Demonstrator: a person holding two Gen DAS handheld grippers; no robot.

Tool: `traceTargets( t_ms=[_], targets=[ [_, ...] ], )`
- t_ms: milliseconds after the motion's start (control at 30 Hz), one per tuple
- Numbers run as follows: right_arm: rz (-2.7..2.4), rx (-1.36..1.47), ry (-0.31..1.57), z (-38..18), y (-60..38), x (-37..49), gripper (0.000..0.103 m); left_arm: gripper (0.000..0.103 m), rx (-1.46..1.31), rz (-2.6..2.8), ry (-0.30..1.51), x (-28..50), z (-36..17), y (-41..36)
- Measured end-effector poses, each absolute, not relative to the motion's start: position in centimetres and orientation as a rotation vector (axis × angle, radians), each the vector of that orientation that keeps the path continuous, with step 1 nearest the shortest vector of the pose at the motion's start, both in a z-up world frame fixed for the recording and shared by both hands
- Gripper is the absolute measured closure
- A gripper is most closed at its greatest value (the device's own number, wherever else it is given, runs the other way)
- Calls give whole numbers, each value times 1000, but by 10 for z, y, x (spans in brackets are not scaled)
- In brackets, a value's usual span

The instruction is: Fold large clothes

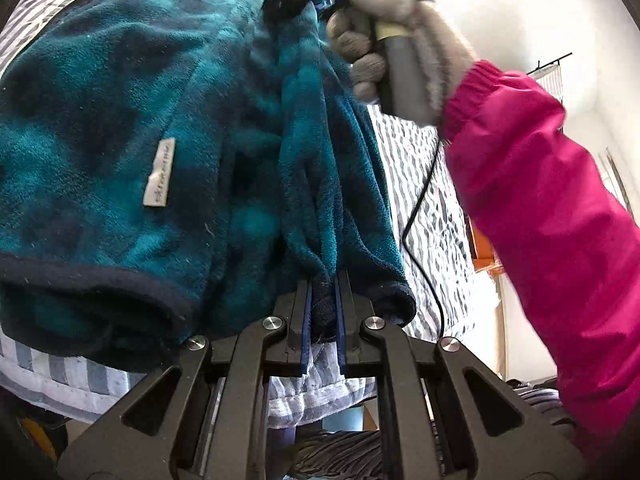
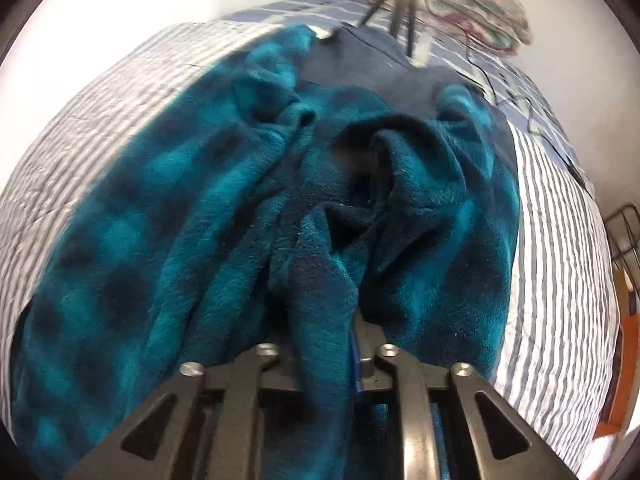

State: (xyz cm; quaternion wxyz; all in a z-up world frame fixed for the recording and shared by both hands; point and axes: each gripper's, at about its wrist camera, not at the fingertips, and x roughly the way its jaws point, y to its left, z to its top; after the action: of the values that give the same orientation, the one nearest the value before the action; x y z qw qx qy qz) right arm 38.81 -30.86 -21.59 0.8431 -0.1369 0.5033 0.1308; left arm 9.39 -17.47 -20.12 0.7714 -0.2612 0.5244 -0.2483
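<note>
Teal-and-navy checked fleece garment (image 1: pixel 120 120) lies heaped on a bed with a grey-and-white striped quilt (image 2: pixel 560 260); its full outline cannot be made out, since folds bury most of it and both views cut it off at the lower edge. The fleece is thick and fuzzy, with navy binding along its hem and a small pale rectangular label (image 1: pixel 160 172) whose lettering is too blurred to read. A stretched ridge of the cloth runs between the two tools, up the left wrist view from the near one to the far one; the garment's overall long axis cannot be told.

The left tool (image 1: pixel 323 312) is nearly closed, its blue-lined fingers pinching a navy-edged corner of the fleece. The right tool (image 2: pixel 326 340) has a fold of fleece between its fingers, which stand narrowly apart; cloth covers one finger, so whether the pads press on it cannot be told. In the left wrist view a grey knitted glove (image 1: pixel 384 52) on the person's right hand grips the right tool's handle, below a bright pink sleeve (image 1: pixel 552 208), and a thin black cable (image 1: pixel 420 208) hangs from it. At the far end of the bed a black tripod (image 2: pixel 396 4) and a floral bundle (image 2: pixel 472 4) are blurred.
</note>
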Motion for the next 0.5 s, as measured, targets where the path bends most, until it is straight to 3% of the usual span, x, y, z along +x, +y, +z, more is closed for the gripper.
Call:
traceTargets(
  t_ms=[167, 500],
  targets=[
    [426, 29, 1006, -170, -363, 359, 68, 95, -566, -537, 1136, 99, -196, -180],
    [436, 119, 1043, -174, -411, 249, 75, 95, -582, -506, 1129, 96, -194, -170]
  ],
)
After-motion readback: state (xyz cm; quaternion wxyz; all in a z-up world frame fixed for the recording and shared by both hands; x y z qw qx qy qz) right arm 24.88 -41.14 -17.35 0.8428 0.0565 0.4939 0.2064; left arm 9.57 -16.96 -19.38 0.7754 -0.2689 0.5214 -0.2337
